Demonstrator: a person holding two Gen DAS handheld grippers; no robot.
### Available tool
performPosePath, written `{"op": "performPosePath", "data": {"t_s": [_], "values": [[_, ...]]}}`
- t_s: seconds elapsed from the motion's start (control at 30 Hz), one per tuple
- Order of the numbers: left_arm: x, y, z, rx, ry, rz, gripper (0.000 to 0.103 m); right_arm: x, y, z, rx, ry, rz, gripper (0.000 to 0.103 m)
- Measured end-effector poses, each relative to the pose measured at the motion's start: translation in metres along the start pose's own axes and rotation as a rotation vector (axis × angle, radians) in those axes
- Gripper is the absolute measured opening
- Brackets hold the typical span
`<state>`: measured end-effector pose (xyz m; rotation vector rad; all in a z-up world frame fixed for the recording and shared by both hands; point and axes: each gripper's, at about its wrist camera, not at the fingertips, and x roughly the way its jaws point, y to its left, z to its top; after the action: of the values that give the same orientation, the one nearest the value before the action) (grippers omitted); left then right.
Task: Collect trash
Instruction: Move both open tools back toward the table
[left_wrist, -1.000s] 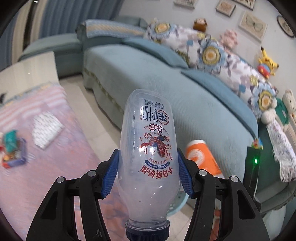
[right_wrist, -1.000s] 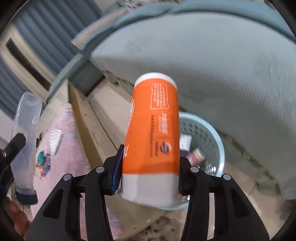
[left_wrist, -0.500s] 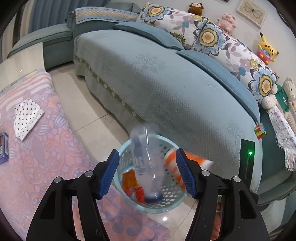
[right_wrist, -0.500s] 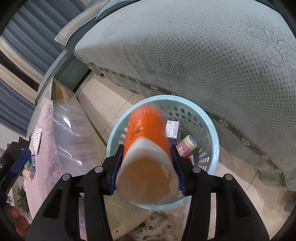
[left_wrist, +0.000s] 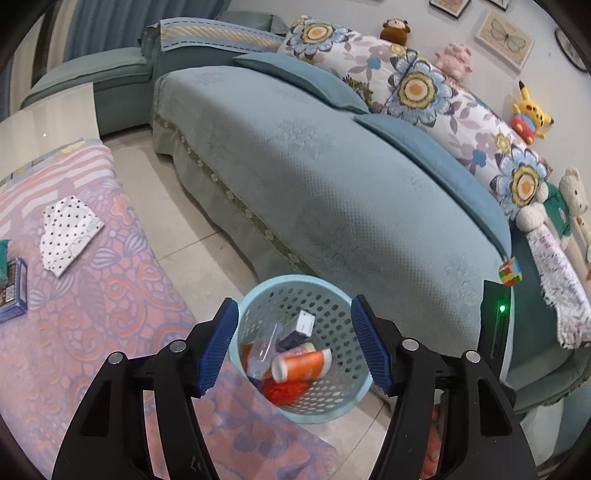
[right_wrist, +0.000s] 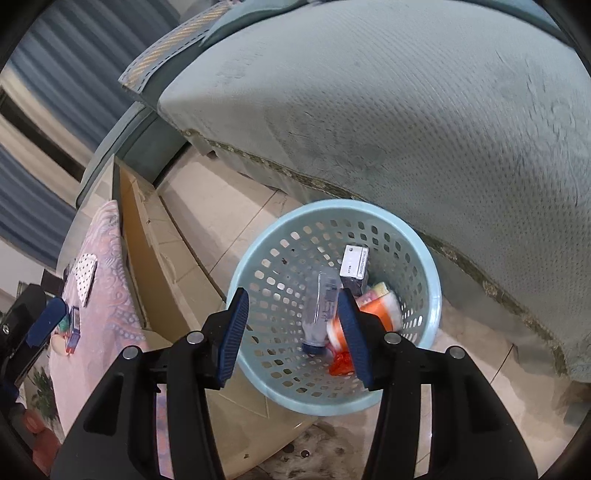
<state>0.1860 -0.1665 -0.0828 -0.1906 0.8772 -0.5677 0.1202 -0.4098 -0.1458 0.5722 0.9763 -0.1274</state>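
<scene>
A light blue perforated basket (left_wrist: 343, 400) stands on the floor by the sofa; it also shows in the right wrist view (right_wrist: 430, 273). Inside lie a clear plastic bottle (left_wrist: 264, 349) (right_wrist: 319, 306), an orange cup (left_wrist: 303, 365) (right_wrist: 376, 308), a small white and dark box (left_wrist: 303, 325) (right_wrist: 354, 264) and red wrapping (left_wrist: 286, 391). My left gripper (left_wrist: 293, 349) is open and empty above the basket. My right gripper (right_wrist: 291, 332) is open and empty above the basket too.
A teal sofa (left_wrist: 314, 166) with floral cushions lies right behind the basket. A low table with a pink patterned cloth (left_wrist: 92, 314) is at the left, carrying a dotted white cloth (left_wrist: 68, 230) and a blue box (left_wrist: 13, 291). Plush toys line the sofa back.
Both grippers opened over the basket. The clear bottle dropped from the left gripper and the orange cup from the right; both now lie in the basket.
</scene>
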Motion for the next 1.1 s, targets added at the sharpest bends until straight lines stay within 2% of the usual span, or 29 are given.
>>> {"op": "performPosePath", "data": {"t_s": [0.2,0.33,0.5,0.63,0.7,0.77,0.97,1.1], "values": [[-0.042,0.011,0.01,-0.033,-0.059,-0.008,0.062,-0.038,0.059,0.006,-0.146,-0.074,0.009,0.047],[-0.089,0.035,0.012,-0.032,-0.109,0.053,0.062,-0.059,0.111,-0.003,-0.248,-0.107,0.052,0.047],[-0.141,0.088,0.016,-0.119,-0.161,0.134,0.062,-0.066,0.178,-0.019,-0.385,-0.101,0.098,0.047],[-0.177,0.145,0.016,-0.231,-0.192,0.233,0.062,-0.06,0.23,-0.03,-0.471,-0.092,0.132,0.047],[-0.191,0.172,0.014,-0.278,-0.208,0.275,0.072,-0.055,0.258,-0.035,-0.526,-0.088,0.158,0.047],[-0.204,0.201,0.01,-0.342,-0.227,0.324,0.074,-0.05,0.282,-0.041,-0.576,-0.09,0.178,0.047],[-0.203,0.282,-0.001,-0.497,-0.176,0.382,0.074,-0.016,0.344,-0.054,-0.697,-0.071,0.217,0.046],[-0.181,0.314,-0.007,-0.564,-0.12,0.356,0.074,0.016,0.375,-0.064,-0.74,-0.038,0.241,0.046]]}}
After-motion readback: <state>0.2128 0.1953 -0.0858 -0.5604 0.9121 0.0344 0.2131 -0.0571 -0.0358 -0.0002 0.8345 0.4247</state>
